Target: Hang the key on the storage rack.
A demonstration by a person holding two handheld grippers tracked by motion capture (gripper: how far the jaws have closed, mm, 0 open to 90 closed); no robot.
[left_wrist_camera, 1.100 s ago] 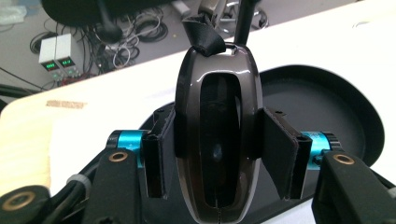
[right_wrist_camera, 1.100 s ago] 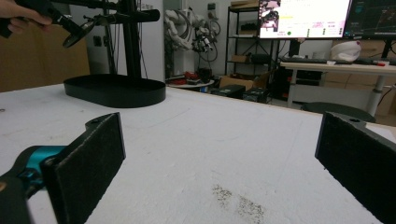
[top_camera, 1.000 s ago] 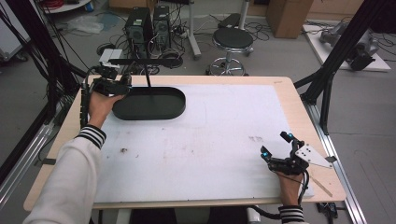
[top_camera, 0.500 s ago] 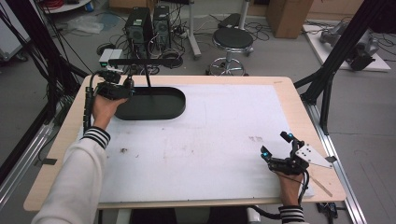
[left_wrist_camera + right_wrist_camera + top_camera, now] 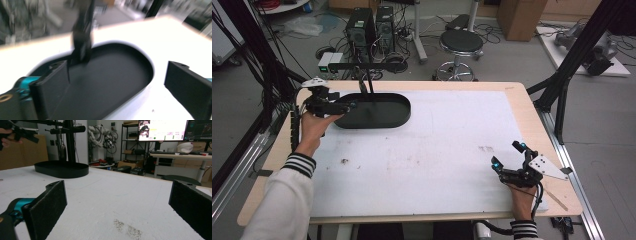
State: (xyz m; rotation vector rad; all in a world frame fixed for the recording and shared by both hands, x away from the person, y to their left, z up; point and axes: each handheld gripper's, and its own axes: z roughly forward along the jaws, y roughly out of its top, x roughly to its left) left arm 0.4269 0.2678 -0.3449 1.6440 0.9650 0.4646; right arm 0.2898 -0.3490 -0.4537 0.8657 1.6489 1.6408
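The right gripper (image 5: pixel 508 156) sits near the person, low on the white mat (image 5: pixel 452 150) at the right side of the table (image 5: pixel 517 90). Its jaws are spread wide with nothing between them. In the right gripper view they point across the bare mat, and the tray (image 5: pixel 61 169) is far away on the other side. This hand looks like it is just waiting.

Farther off, at the left end of the table, the left gripper (image 5: pixel 346 105) is at the near left end of the tray (image 5: pixel 372 111). The tray is black, long and round at the ends, with a low rim. It lies flat on the mat and looks empty. A black post (image 5: pixel 368 84) stands up from it.

The left jaws have just been opening and now stand wide apart. In the left gripper view, the left jaw is over the tray's (image 5: pixel 110 77) rim, and the right jaw is off to the side, over the mat. The tray floor lies between them and below, but the pads do not press on anything. That view is blurry.

I think the tray has been put where it goes and let go. What is left, if anything, is to pull the hand away.
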